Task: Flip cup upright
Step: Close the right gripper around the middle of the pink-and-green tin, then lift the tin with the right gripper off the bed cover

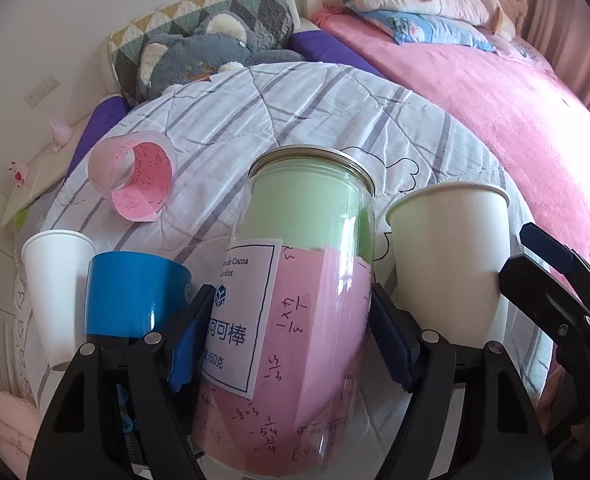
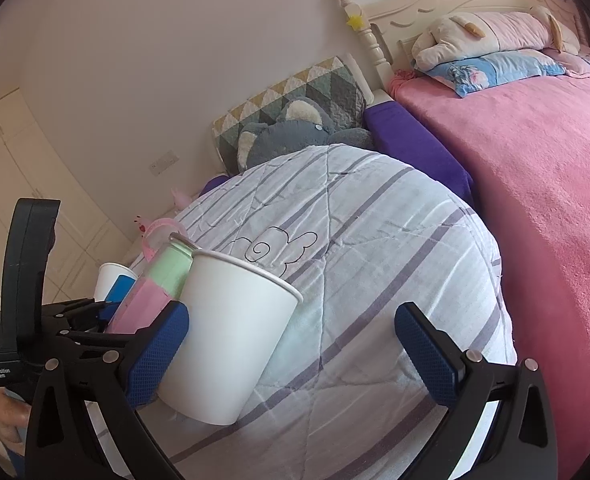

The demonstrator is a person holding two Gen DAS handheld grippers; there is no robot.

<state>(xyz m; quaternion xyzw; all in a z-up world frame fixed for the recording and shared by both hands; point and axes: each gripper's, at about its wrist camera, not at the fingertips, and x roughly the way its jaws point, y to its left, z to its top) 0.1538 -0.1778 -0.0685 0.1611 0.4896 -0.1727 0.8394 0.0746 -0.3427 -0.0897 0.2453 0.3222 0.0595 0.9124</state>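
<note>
My left gripper is shut on a clear jar with pink and green paper inside and holds it upright. A white paper cup stands upright on the striped quilt just right of the jar. In the right wrist view this cup stands between my right gripper's open fingers, close to the left pad; the jar shows behind it. A second white cup stands upside down at the left. A clear cup with pink paper lies on its side farther back.
A blue tape roll sits left of the jar. The striped quilt is soft and rounded. A grey plush and patterned pillow lie behind; a pink bed is at the right. A side table is at the left.
</note>
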